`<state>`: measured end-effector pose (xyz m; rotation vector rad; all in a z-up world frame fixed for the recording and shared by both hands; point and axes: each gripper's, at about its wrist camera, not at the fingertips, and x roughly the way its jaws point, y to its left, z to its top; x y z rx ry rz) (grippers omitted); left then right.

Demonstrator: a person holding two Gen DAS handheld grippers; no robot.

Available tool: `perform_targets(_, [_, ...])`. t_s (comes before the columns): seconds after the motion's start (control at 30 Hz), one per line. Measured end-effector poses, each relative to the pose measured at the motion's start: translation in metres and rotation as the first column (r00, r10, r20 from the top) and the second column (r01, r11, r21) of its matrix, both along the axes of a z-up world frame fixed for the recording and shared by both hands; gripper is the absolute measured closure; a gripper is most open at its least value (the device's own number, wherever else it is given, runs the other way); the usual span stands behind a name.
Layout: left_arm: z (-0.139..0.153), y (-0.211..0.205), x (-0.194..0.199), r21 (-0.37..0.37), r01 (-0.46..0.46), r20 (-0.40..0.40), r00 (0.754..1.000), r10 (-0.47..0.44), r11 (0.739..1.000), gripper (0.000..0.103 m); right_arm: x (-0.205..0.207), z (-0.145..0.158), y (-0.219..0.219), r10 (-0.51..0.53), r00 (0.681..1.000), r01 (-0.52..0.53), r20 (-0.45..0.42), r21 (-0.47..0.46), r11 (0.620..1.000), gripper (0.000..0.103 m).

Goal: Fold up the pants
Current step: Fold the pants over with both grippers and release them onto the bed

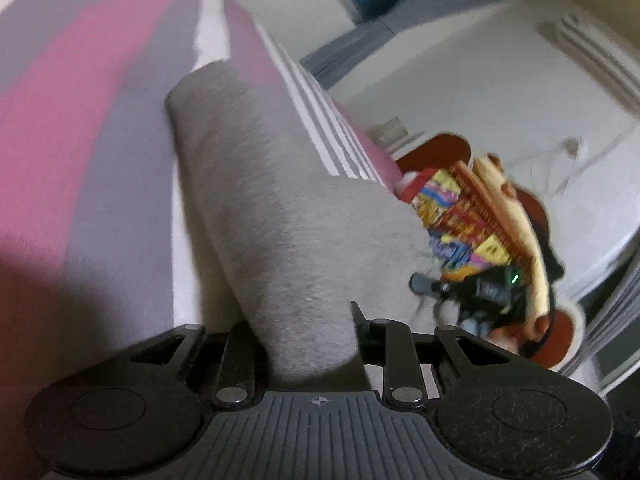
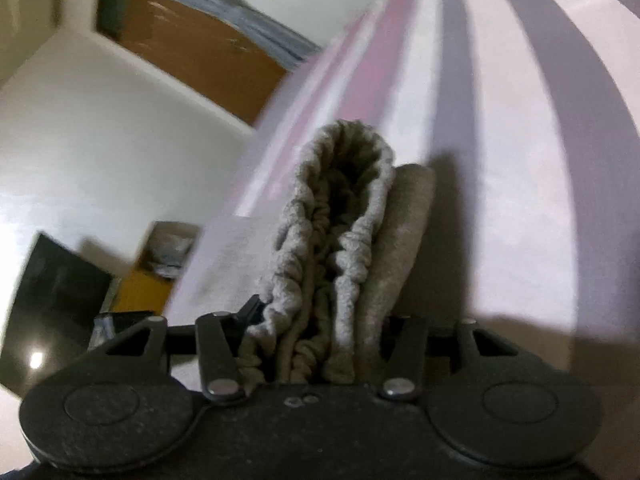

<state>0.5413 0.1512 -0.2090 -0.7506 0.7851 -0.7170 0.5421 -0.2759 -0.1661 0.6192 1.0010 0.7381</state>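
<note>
Left gripper [image 1: 312, 344]: jaws clamped on a folded leg of the grey knit fabric pants [image 1: 264, 200].
Right gripper [image 2: 320, 344]: jaws clamped on the bunched elastic waistband [image 2: 340, 216].
Surface beyond jaws: pink-and-lilac striped bedsheet [image 1: 60, 120].
Technique: lower both ends level, keeping the fabric taut.
</note>
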Motion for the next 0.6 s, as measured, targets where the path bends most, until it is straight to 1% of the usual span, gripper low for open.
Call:
perform_targets(0.07, [-0.004,0.0,0.001,-0.027,-0.004,-0.045,0.999,0.003,1.0,0.072,-0.004,-0.007,-0.003,-0.009,1.0,0.009,-0.007,0.031,0.999,0.045])
perform_targets(0.1, [-0.005,0.0,0.0,-0.029,-0.005,-0.061,0.998,0.003,1.0,0.071,-0.005,-0.008,-0.003,-0.02,1.0,0.021,-0.023,0.044,0.999,0.043])
perform_targets(0.13, [-0.004,-0.001,-0.003,-0.029,-0.003,-0.072,0.997,0.001,1.0,0.067,-0.003,-0.008,-0.004,-0.026,0.999,0.029,-0.044,0.05,0.998,0.04])
perform_targets(0.17, [-0.005,-0.001,-0.006,-0.025,0.002,-0.075,0.997,-0.004,1.0,0.063,-0.003,-0.007,-0.006,-0.027,0.997,0.031,-0.068,0.057,0.998,0.036])
perform_targets(0.2, [-0.004,-0.001,-0.011,-0.017,0.011,-0.075,0.997,-0.012,1.0,0.06,-0.007,-0.005,-0.007,-0.018,0.996,0.024,-0.09,0.072,0.997,0.026])
perform_targets(0.23, [-0.002,0.0,-0.017,-0.013,0.017,-0.072,0.997,-0.018,1.0,0.054,-0.006,-0.003,-0.008,-0.005,0.995,0.013,-0.101,0.079,0.997,0.015])
perform_targets(0.27, [-0.001,0.002,-0.024,-0.013,0.019,-0.07,0.997,-0.02,1.0,0.047,-0.01,0.0,-0.009,0.007,0.994,0.001,-0.106,0.075,0.997,0.012])
perform_targets(0.3, [0.0,0.004,-0.031,-0.017,0.019,-0.067,0.998,-0.02,1.0,0.043,-0.014,0.003,-0.01,0.017,0.993,-0.009,-0.114,0.066,0.998,0.008])
perform_targets(0.33, [0.0,0.006,-0.038,-0.023,0.022,-0.058,0.998,-0.023,0.999,0.036,-0.018,0.004,-0.012,0.026,0.992,-0.019,-0.123,0.06,0.998,0.007])
perform_targets(0.37, [0.001,0.004,-0.046,-0.019,0.022,-0.048,0.999,-0.023,1.0,0.036,-0.024,0.004,-0.014,0.035,0.991,-0.026,-0.133,0.062,0.998,0.006])
perform_targets(0.4, [-0.001,0.004,-0.049,-0.005,0.022,-0.043,0.999,-0.022,1.0,0.036,-0.029,0.003,-0.017,0.044,0.989,-0.034,-0.142,0.072,0.997,0.006])
perform_targets(0.43, [-0.001,0.002,-0.051,-0.002,0.02,-0.045,0.999,-0.02,1.0,0.047,-0.033,0.002,-0.017,0.053,0.989,-0.043,-0.137,0.07,0.997,0.01])
perform_targets(0.47, [-0.004,0.0,-0.051,-0.02,0.014,-0.073,0.997,-0.016,1.0,0.071,-0.036,0.002,-0.015,0.057,0.99,-0.051,-0.126,0.051,0.997,0.013])
perform_targets(0.5, [-0.005,0.002,-0.049,-0.054,0.007,-0.08,0.997,-0.011,0.999,0.072,-0.038,0.001,-0.013,0.062,0.99,-0.057,-0.123,0.038,0.998,0.018])
perform_targets(0.53, [0.0,0.003,-0.05,-0.075,0.003,-0.063,0.998,-0.008,0.997,0.072,-0.038,0.002,-0.012,0.05,0.991,-0.044,-0.126,0.048,0.998,0.022])
perform_targets(0.6, [0.002,0.01,-0.053,-0.144,0.005,-0.039,0.999,-0.011,0.99,0.072,-0.039,0.009,-0.022,0.027,0.993,-0.013,-0.113,0.123,0.992,0.025])
